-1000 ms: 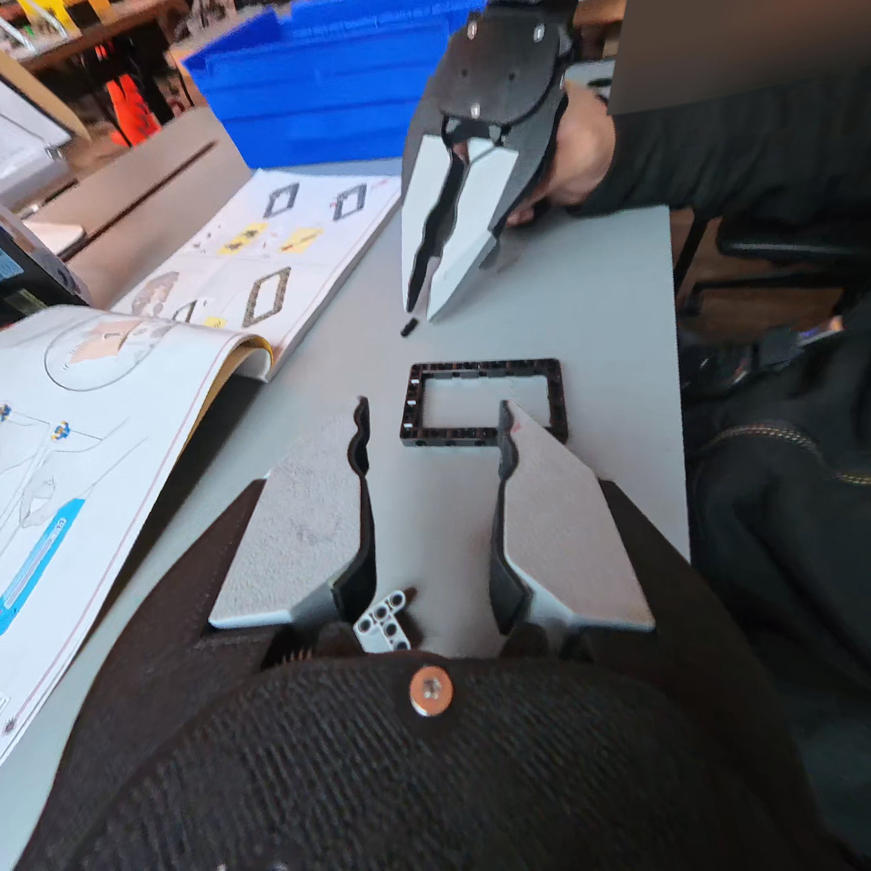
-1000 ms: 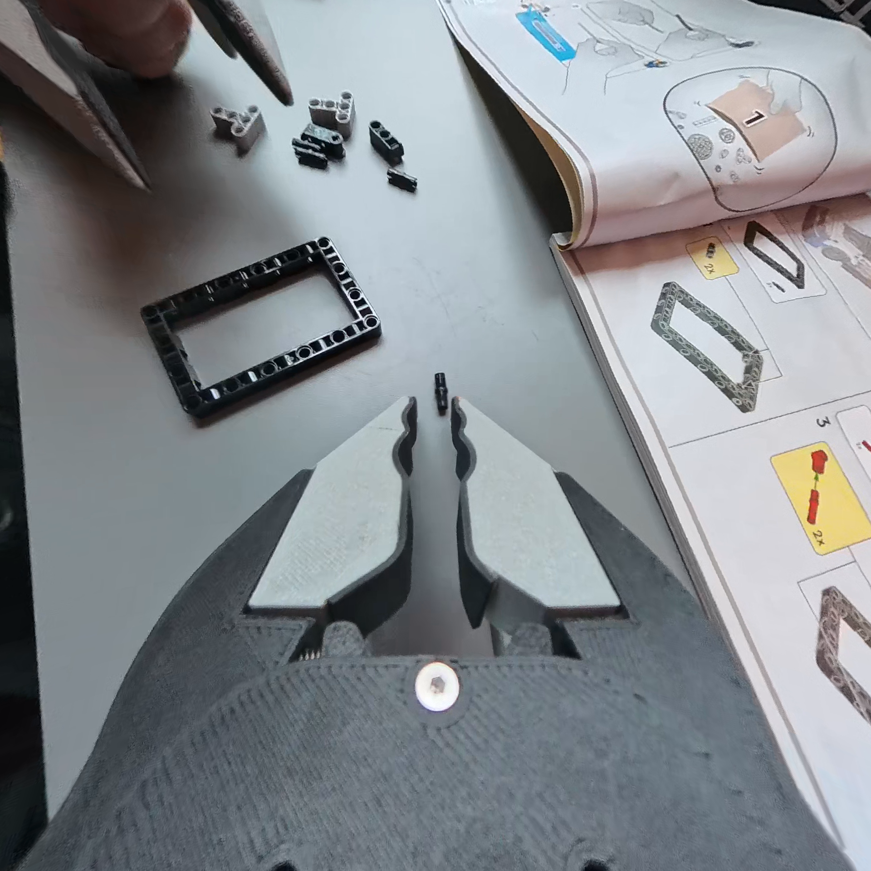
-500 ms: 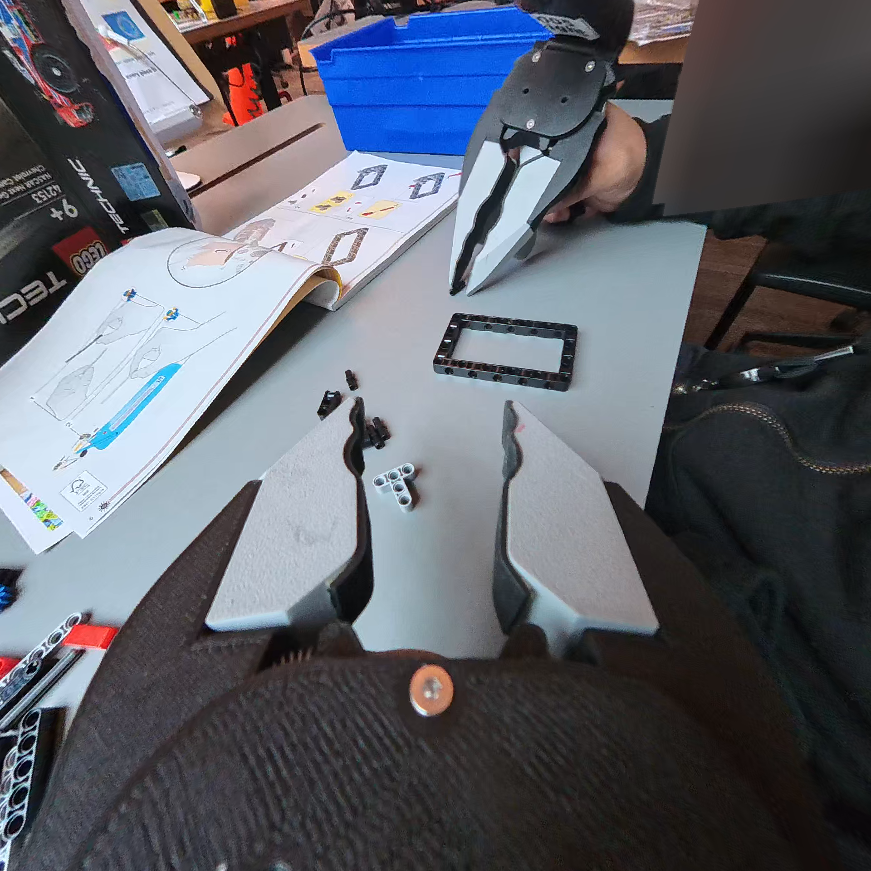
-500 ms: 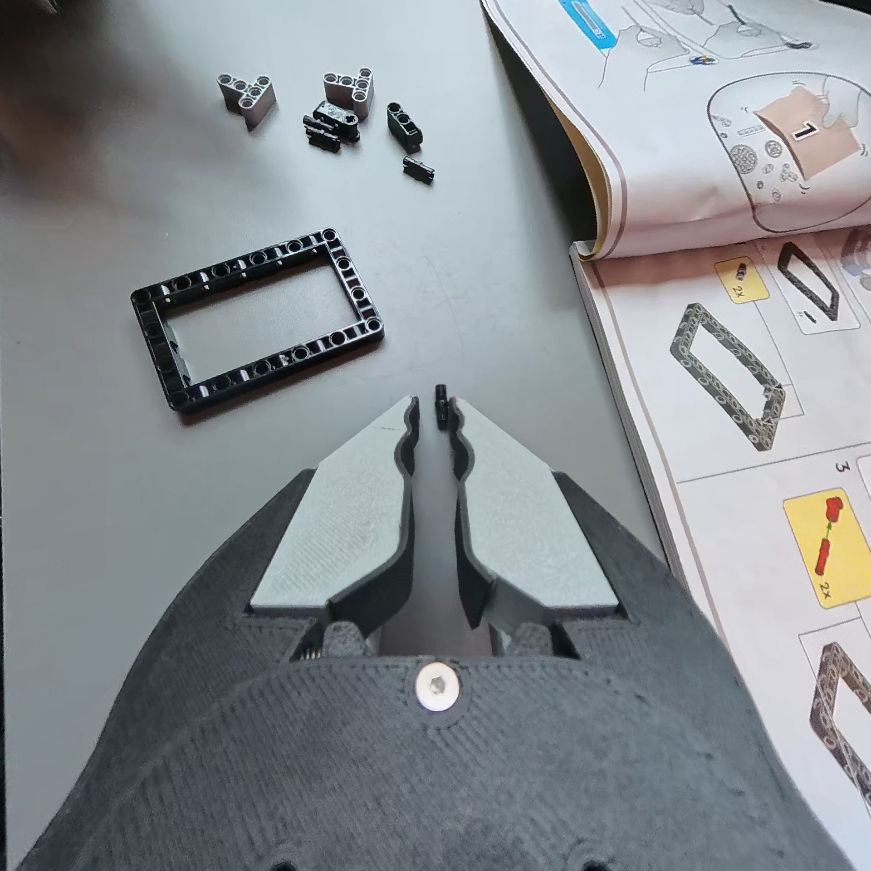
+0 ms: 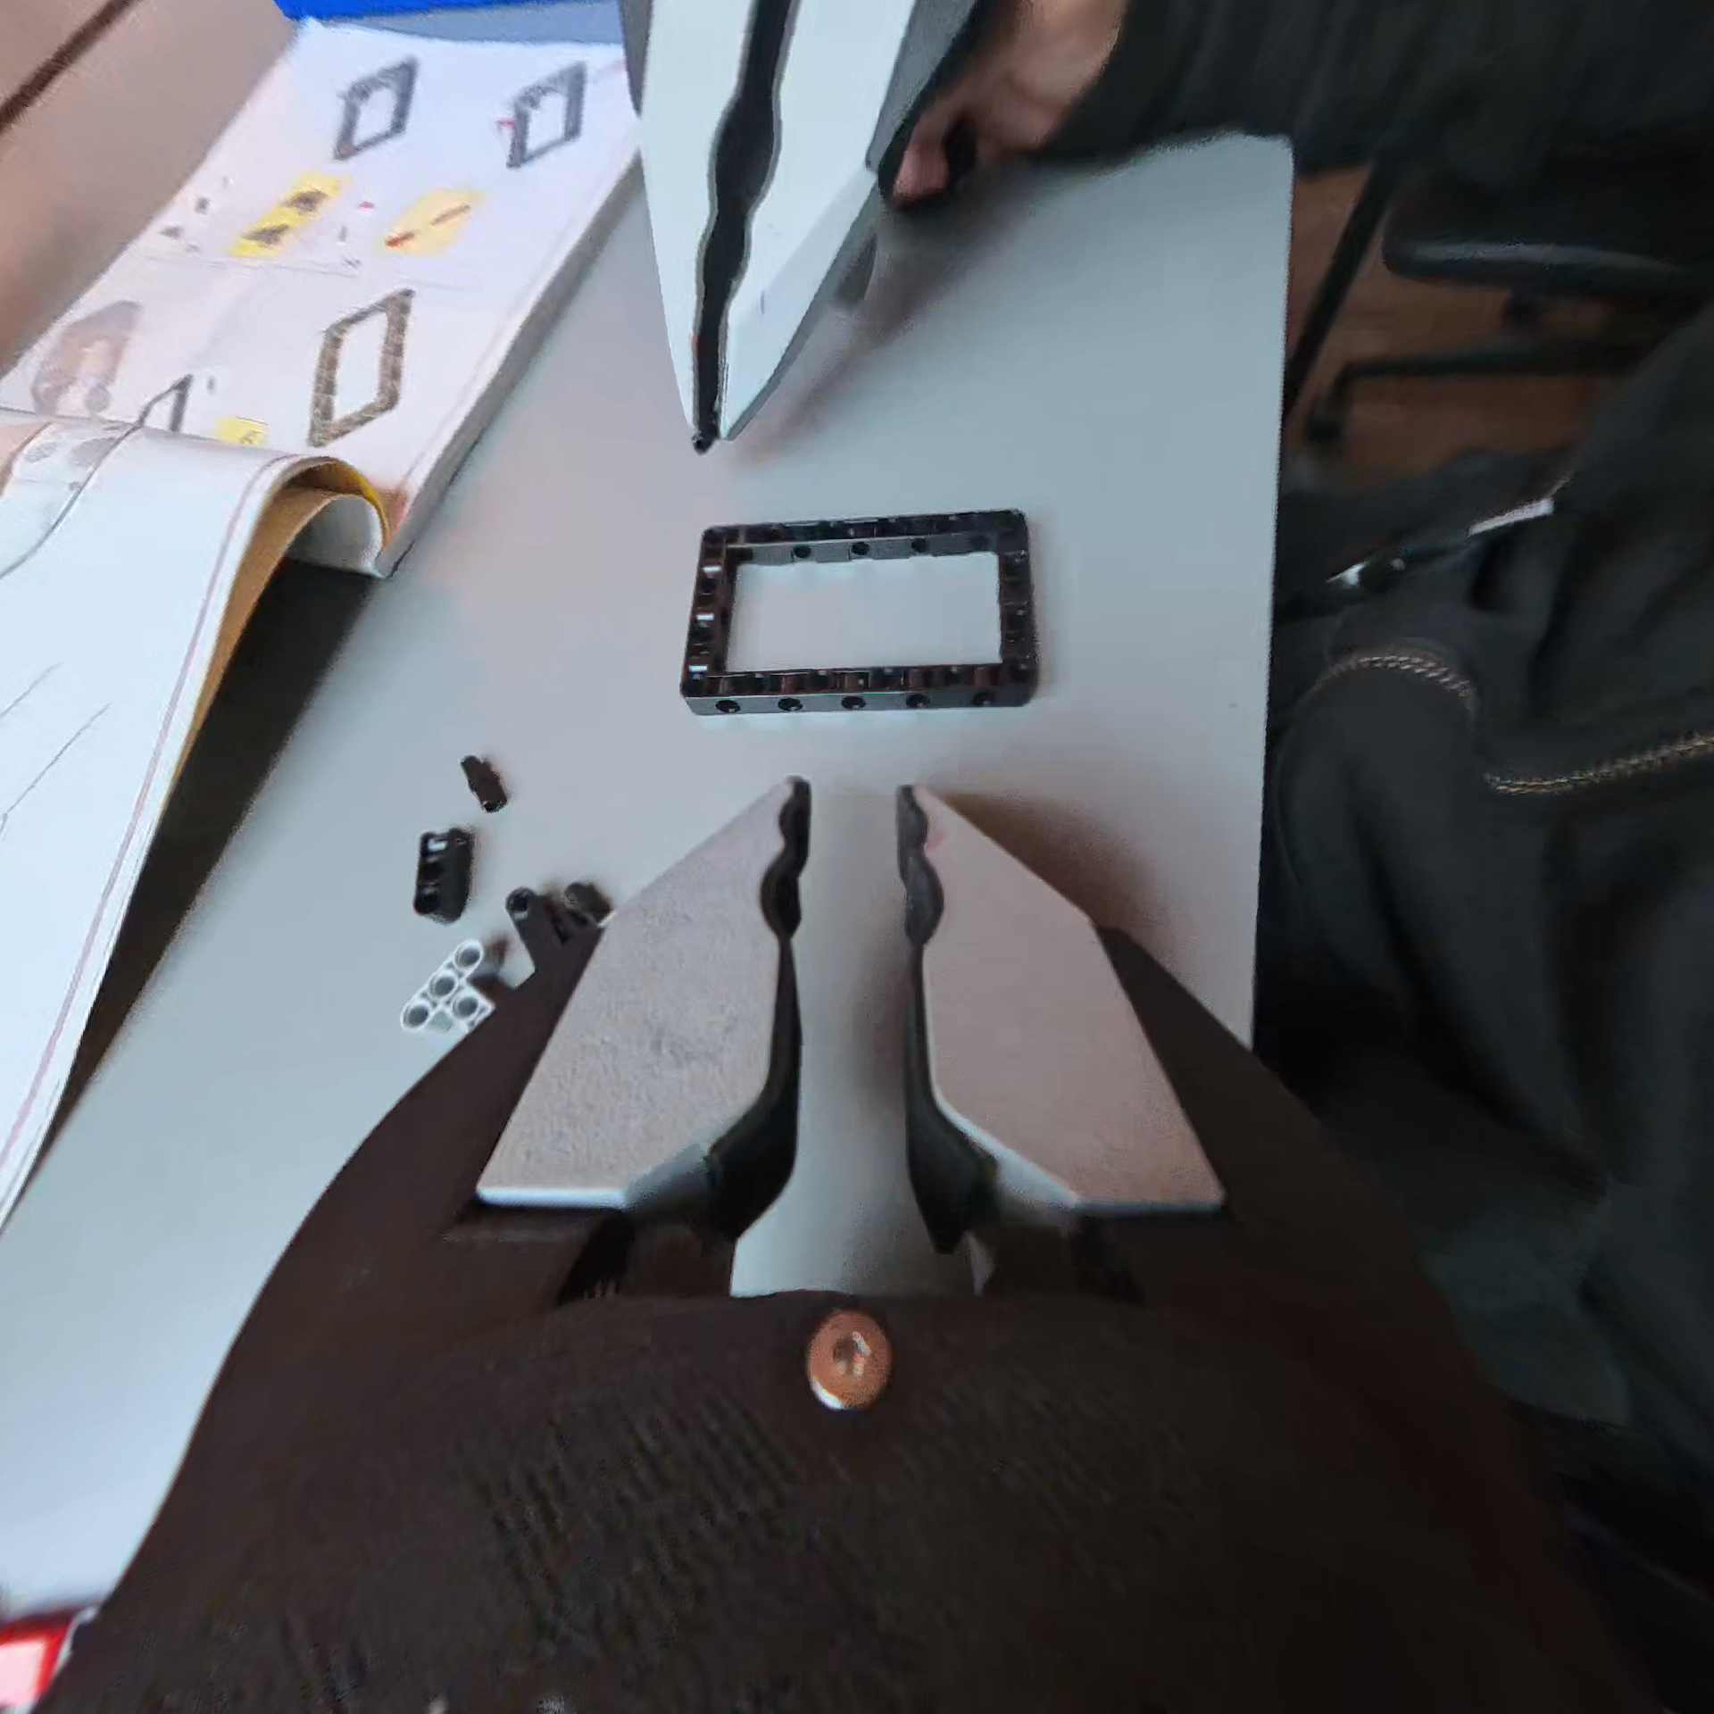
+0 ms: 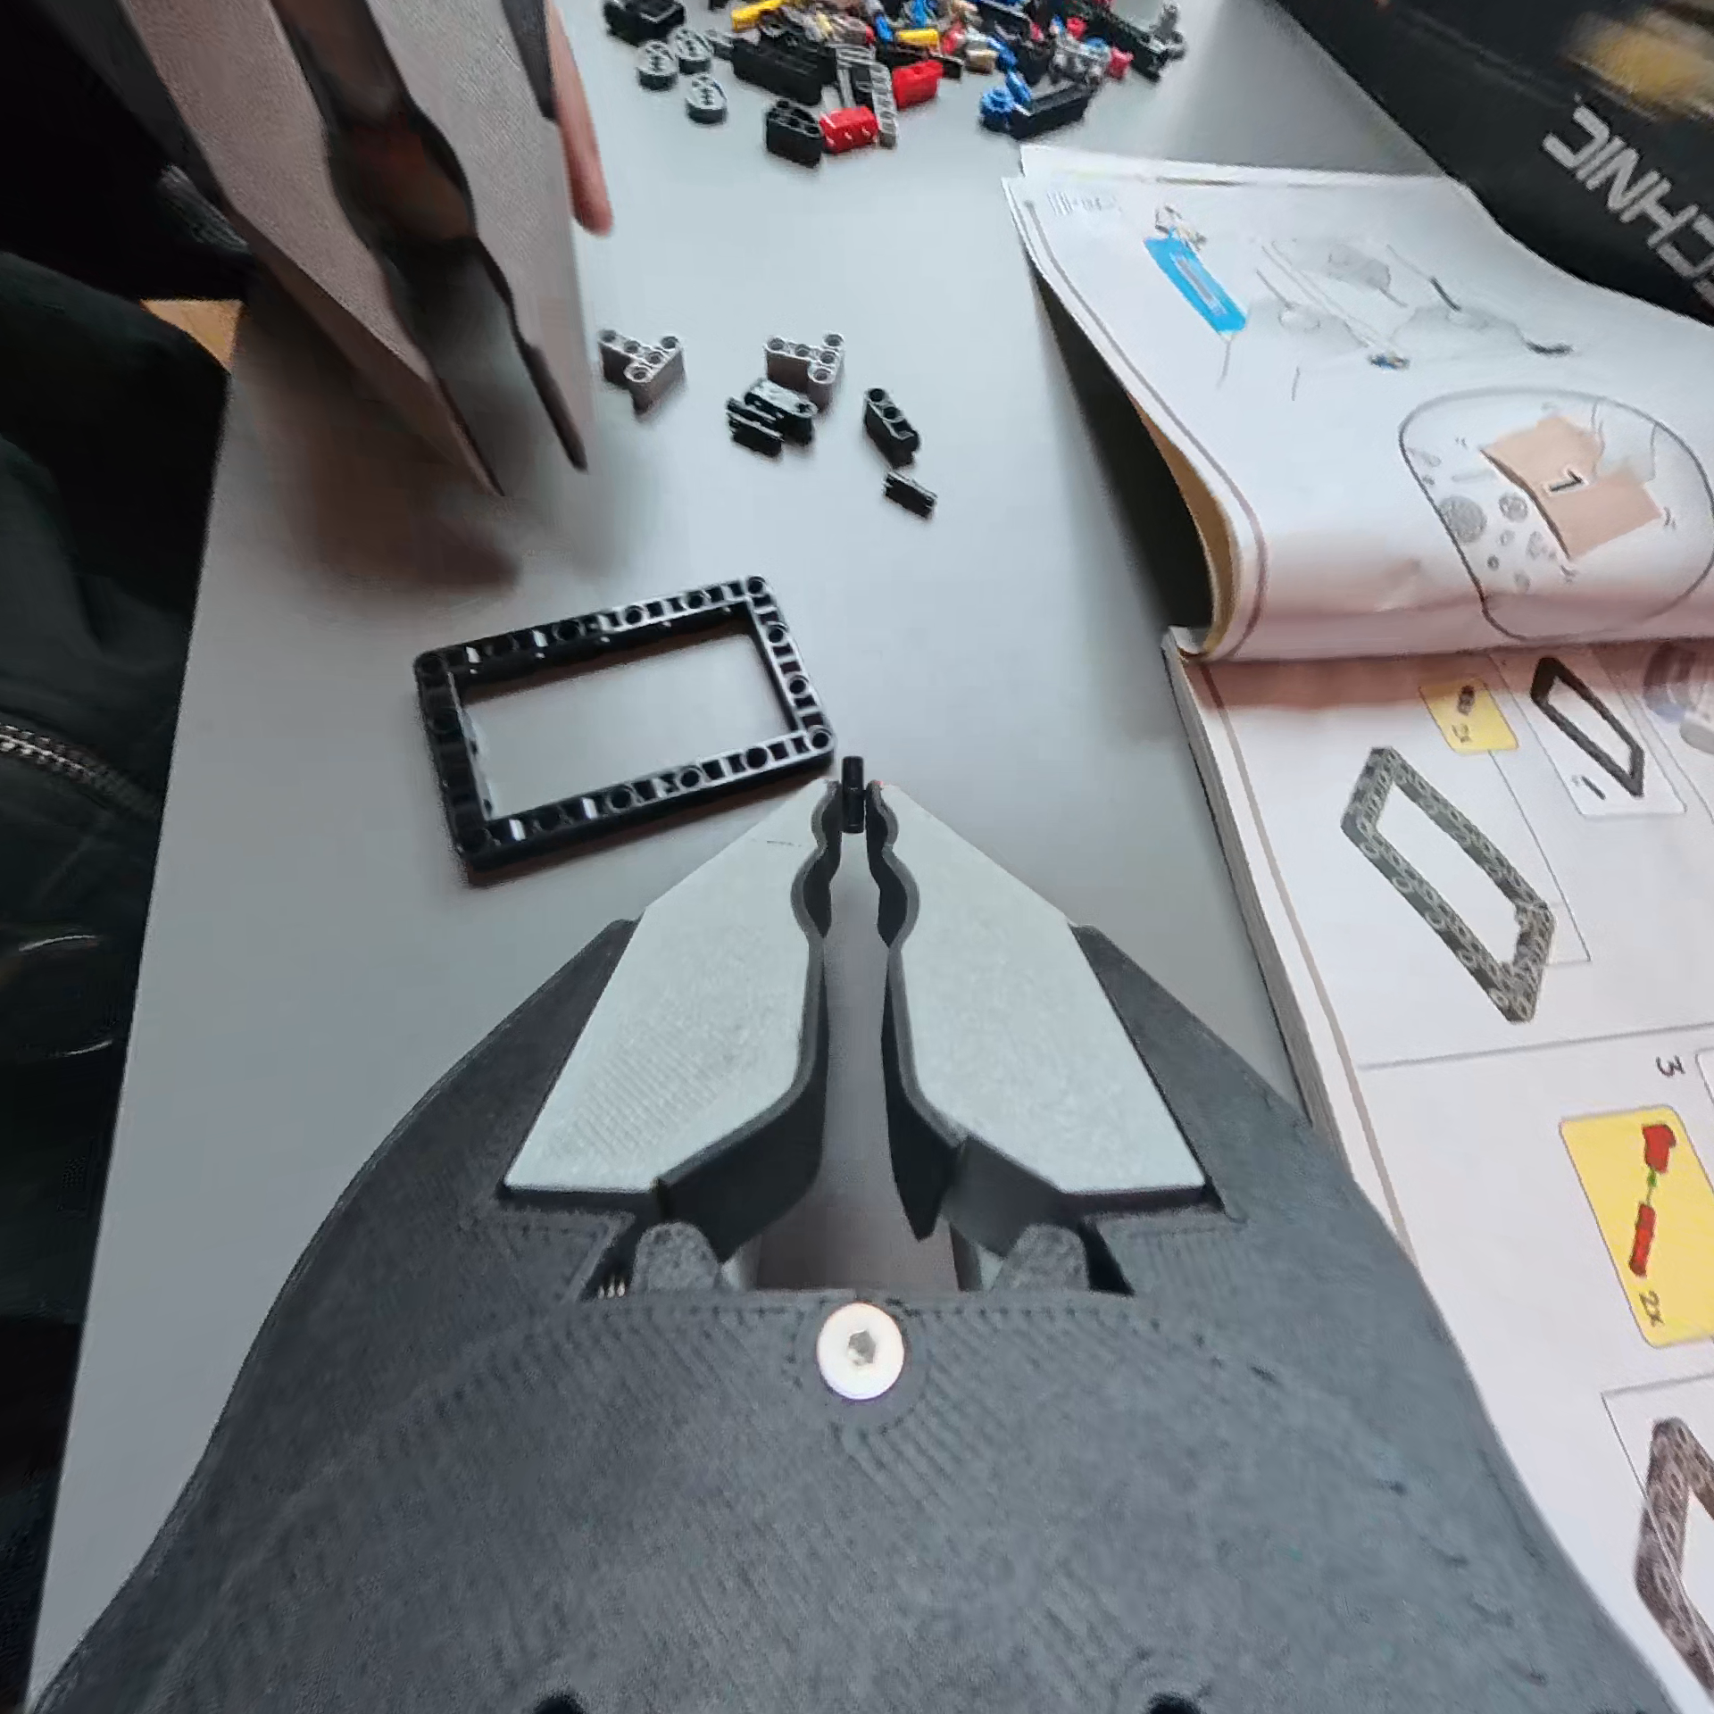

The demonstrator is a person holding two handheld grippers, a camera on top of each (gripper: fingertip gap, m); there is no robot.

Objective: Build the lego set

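Right gripper (image 6: 851, 805): fingers nearly together, pinching a small black pin (image 6: 850, 788) at the very tips; the pin stands upright, its upper end clear of the pads; the tips hang just beside the near long side of the black rectangular frame (image 6: 623, 719).

Left gripper (image 5: 851, 799): fingers parted by a narrow gap, nothing between them; tips near the frame (image 5: 861, 612) but apart from it.

The frame lies flat on the grey table (image 6: 974, 575), between the two grippers; no pin appears seated in it, though its holes are too small to be sure.

Handling, by judgement: the pin is light, hard and smooth; gripped on one end only, it may twist or flick out if the pinch slackens; best held on its lower half, leaving the free end to enter a hole. The frame is stiff and light; it will likely skid under a sideways push; the empty gripper should clamp one long side to steady it.

Loose stock: two grey angle pieces (image 6: 642, 357), black connectors (image 6: 890, 425) and a spare pin (image 6: 909, 492) lie beyond the frame; a mixed heap of coloured parts (image 6: 890, 65) lies farther off. No tray or bin shows; all parts sit directly on the table. An open instruction booklet (image 6: 1391, 445) lies alongside.
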